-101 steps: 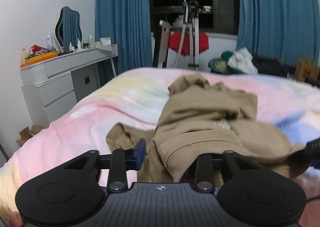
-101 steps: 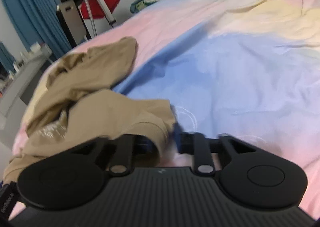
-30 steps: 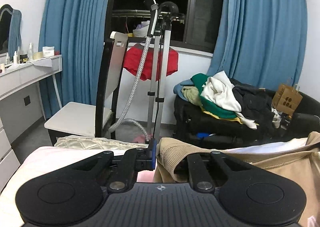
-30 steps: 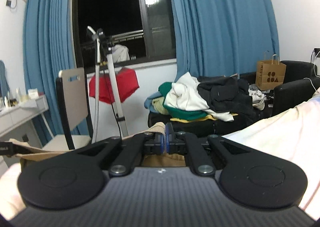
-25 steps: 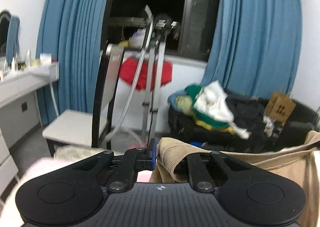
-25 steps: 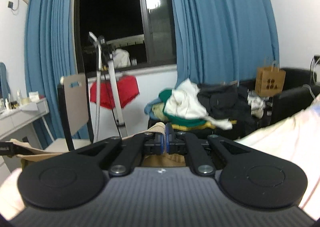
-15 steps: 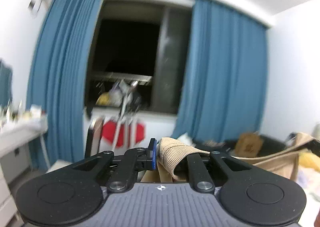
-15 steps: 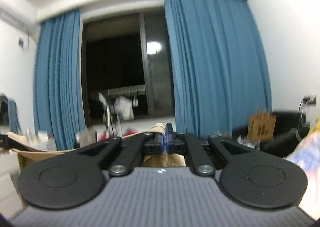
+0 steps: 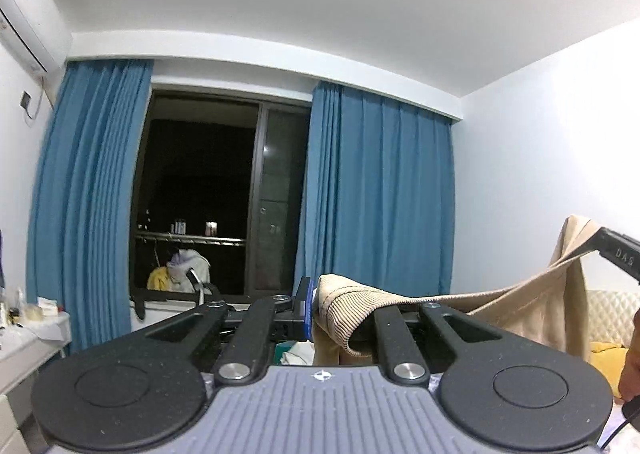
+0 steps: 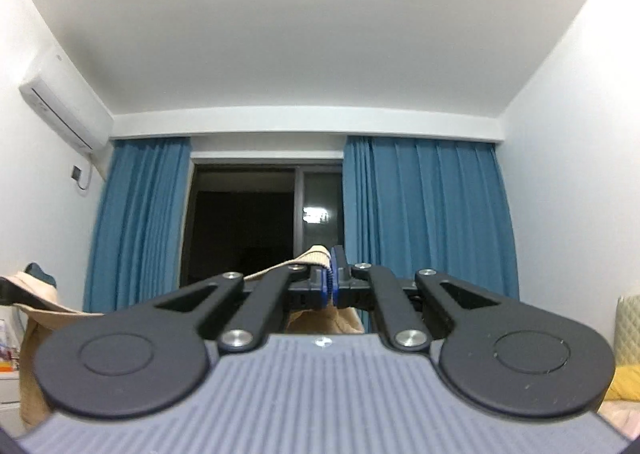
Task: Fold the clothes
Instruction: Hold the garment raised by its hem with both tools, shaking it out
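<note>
A tan garment (image 9: 460,300) hangs in the air between two hand-held grippers, stretched roughly level from one to the other, so its long axis runs sideways across the room rather than toward the window. In the left wrist view, the left gripper (image 9: 320,312) has its black fingers nearly closed on a thick ribbed band of the cloth, which bunches over the right-hand finger and curls down in front of it; a blue pad shows on the other finger, just left of the cloth. From there the top edge runs right and slightly upward to the right gripper (image 9: 616,252), seen only as a black tip cut off by the picture's edge, with smooth, soft fabric drooping below it in loose folds. In the right wrist view, the right gripper (image 10: 331,286) has its two blue ridged pads pressed fully together, with a ribbed tan edge (image 10: 314,256) pinched just left of them and more cloth hanging beneath the fingers. The garment's taut edge leads away to the left, where the other gripper's dark tip (image 10: 14,296) is blurred and partly out of frame. The lower part of the garment is hidden behind both gripper bodies, so what kind of garment it is cannot be made out. Beyond the fingers are blue pleated curtains (image 10: 428,213), a dark window (image 10: 244,221), a white ceiling and a wall air conditioner (image 10: 64,109). A sliver of a hand (image 9: 632,358) shows at the far right edge of the left view.
</note>
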A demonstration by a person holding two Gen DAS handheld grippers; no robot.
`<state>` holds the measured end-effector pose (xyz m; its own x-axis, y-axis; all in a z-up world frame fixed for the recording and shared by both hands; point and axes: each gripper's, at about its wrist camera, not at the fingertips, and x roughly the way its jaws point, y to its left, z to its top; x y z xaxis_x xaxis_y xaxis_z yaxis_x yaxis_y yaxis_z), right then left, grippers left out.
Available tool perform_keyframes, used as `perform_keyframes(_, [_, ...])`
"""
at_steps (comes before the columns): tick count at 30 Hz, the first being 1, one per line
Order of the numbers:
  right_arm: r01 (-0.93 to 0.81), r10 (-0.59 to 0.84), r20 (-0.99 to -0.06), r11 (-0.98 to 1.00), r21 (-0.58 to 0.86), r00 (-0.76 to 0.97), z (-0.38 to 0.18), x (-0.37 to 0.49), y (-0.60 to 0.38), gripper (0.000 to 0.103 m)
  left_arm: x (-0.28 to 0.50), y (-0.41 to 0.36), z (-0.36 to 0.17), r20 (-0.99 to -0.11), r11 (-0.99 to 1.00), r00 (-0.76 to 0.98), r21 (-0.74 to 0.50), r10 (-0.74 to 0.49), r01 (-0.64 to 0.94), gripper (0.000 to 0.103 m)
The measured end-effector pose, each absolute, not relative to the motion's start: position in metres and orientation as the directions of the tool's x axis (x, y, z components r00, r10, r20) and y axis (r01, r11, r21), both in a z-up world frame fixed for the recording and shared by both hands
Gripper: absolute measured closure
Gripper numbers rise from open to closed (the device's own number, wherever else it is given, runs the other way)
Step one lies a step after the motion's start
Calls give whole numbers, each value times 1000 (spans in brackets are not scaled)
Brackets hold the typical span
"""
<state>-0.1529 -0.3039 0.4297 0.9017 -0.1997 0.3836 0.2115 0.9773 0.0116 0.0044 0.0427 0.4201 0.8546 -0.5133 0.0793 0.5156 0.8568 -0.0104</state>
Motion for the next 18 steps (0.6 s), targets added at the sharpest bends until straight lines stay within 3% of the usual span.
perform_keyframes(9, [188, -168, 354, 982, -23, 920, 430, -177, -296, 98, -33, 57, 427, 59, 881, 879, 15, -473, 473, 91])
perform_keyframes(18, [154, -157, 247, 988, 32, 956, 387, -91, -304, 98, 61, 49, 380, -27, 914, 914, 12, -404, 405, 88])
